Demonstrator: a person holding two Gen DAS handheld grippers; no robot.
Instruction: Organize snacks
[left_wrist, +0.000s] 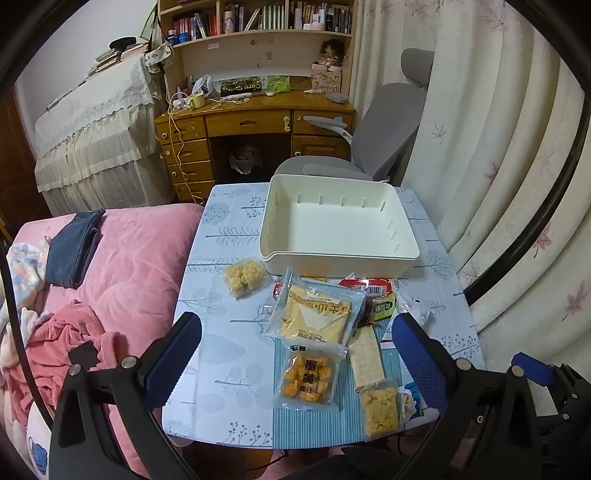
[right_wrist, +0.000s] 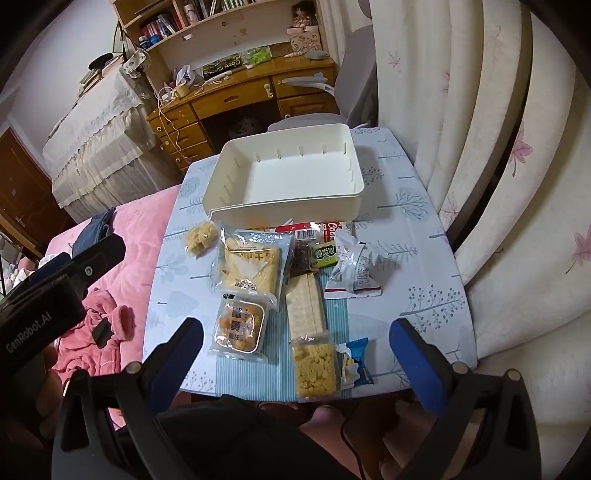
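Observation:
An empty white bin (left_wrist: 340, 225) (right_wrist: 288, 177) stands at the far side of the small table (left_wrist: 229, 332) (right_wrist: 406, 229). Several snack packets lie in front of it: a bread packet (left_wrist: 314, 314) (right_wrist: 249, 267), an orange snack packet (left_wrist: 306, 376) (right_wrist: 238, 328), a cracker sleeve (left_wrist: 365, 360) (right_wrist: 304, 302), a yellow puffed bar (left_wrist: 380, 410) (right_wrist: 316, 371), a loose puffed packet (left_wrist: 245, 277) (right_wrist: 201, 236), a white wrapper (right_wrist: 356, 267). My left gripper (left_wrist: 295, 354) and right gripper (right_wrist: 295, 354) are open and empty above the table's near edge.
A pink bed (left_wrist: 122, 266) with clothes lies left of the table. Curtains (left_wrist: 498, 184) hang close on the right. A grey chair (left_wrist: 388, 129) and a wooden desk (left_wrist: 255, 125) stand behind the table. The left gripper's body (right_wrist: 55, 295) shows in the right wrist view.

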